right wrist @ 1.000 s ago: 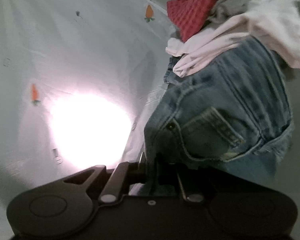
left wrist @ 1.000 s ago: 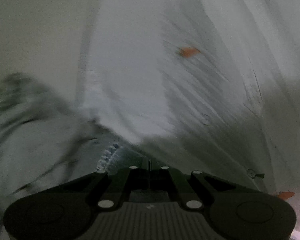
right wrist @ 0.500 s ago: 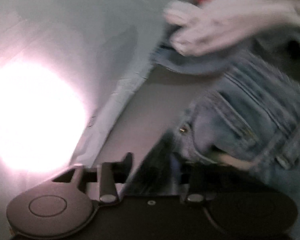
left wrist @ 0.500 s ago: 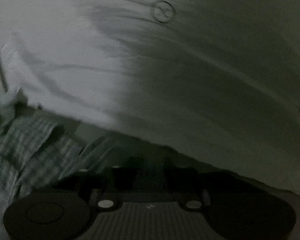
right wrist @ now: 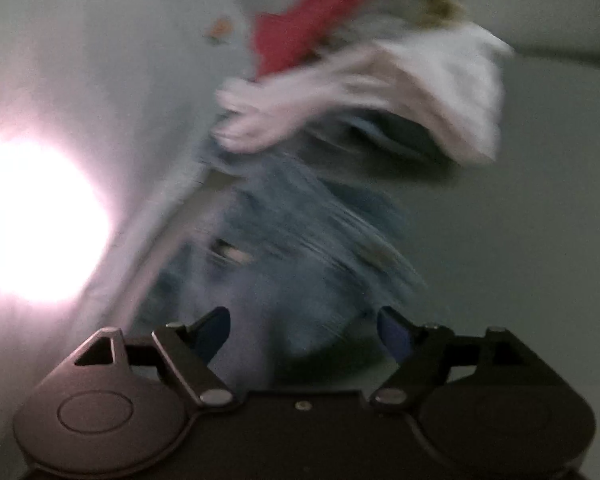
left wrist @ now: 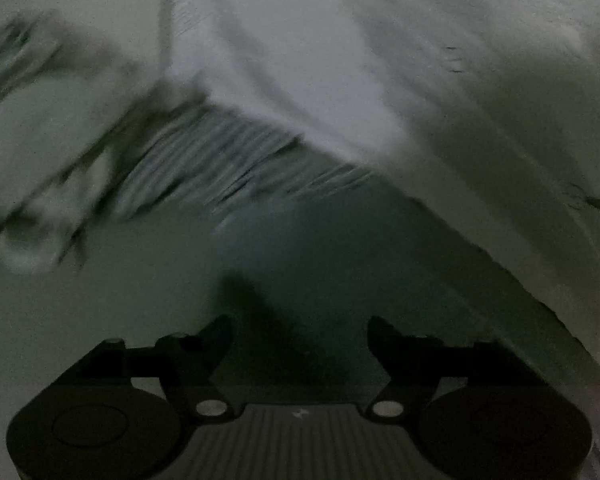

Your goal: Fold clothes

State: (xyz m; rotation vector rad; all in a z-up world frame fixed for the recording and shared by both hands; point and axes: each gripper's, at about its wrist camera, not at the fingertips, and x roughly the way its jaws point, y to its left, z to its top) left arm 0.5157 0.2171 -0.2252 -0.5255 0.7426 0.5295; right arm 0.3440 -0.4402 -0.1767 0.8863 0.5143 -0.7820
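A pale white garment fills the top and right of the left wrist view, blurred, its lower edge slanting down to the right. My left gripper hangs below that edge, jaws opening, with only bare surface between them. In the right wrist view the same pale garment with small carrot prints lies at the left, under a bright glare. My right gripper has its jaws opening just in front of blurred blue jeans; the pads press on nothing.
A striped or checked cloth lies left of centre in the left wrist view. Behind the jeans sits a heap with a white cloth and a red cloth. Grey surface stretches to the right.
Both grippers were shut on cloth a second ago and now stand open with nothing in them. The left view dropped below the garment's edge; the jeans slid away from the right jaws.
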